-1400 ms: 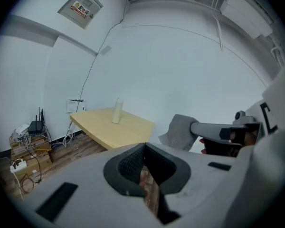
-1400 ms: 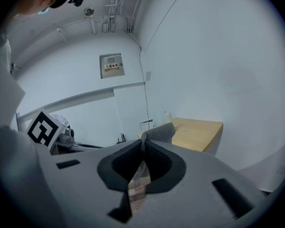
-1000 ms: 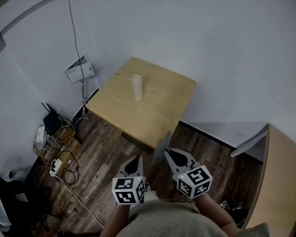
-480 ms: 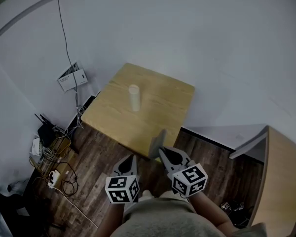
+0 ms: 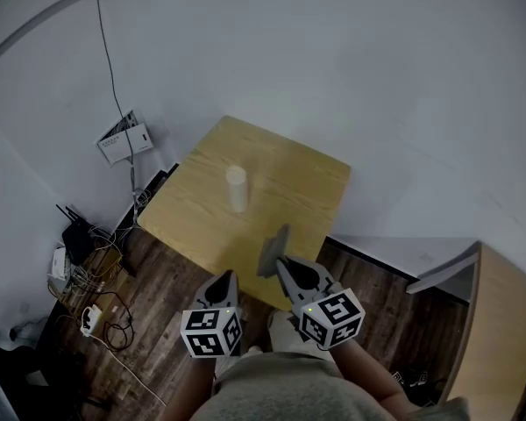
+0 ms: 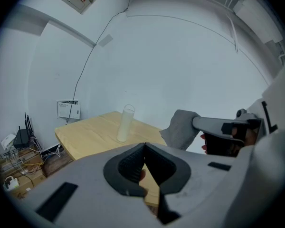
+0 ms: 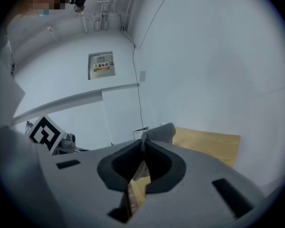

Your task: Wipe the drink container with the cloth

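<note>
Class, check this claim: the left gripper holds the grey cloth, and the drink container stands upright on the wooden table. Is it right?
Not quite. The right gripper holds the grey cloth, as the right gripper view shows; the left gripper is shut on nothing. The drink container does stand upright on the wooden table.

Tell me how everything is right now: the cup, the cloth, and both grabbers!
Cup: standing upright on the table, nothing touching it.
Cloth: pinched at one edge, hanging in the air, off the table.
Right gripper: shut on the cloth.
Left gripper: shut, holding nothing.
</note>
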A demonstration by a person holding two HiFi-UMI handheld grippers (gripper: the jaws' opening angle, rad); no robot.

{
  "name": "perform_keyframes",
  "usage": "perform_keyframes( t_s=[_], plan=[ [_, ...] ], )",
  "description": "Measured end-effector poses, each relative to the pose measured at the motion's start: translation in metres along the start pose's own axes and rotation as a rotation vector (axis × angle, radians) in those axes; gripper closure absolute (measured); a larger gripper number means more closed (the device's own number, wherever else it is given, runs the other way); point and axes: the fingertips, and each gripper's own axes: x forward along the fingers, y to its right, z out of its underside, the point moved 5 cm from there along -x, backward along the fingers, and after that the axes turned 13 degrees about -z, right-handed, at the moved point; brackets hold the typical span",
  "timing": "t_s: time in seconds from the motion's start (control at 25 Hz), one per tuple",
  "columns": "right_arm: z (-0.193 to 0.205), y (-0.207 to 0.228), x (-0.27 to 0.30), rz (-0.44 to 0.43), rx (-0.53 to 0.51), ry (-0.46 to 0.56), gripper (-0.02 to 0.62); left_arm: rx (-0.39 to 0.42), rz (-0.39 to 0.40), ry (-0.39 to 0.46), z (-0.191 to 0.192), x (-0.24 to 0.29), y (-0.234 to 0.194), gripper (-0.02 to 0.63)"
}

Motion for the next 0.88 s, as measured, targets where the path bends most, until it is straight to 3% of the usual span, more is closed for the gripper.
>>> perform_keyframes(
  t_s=[0.56, 0.88],
  plan=[
    [-0.031, 0.099, 0.064, -0.073, -0.005, -0.059, 0.588, -0.061, -0.089, 0.004, -0.045, 0.09, 0.0, 0.604],
    [-0.037, 0.145, 0.109, -0.134, -0.062, -0.129, 0.588, -0.114, -0.154, -0.015, -0.056, 0.133, -0.008, 0.604]
  ],
)
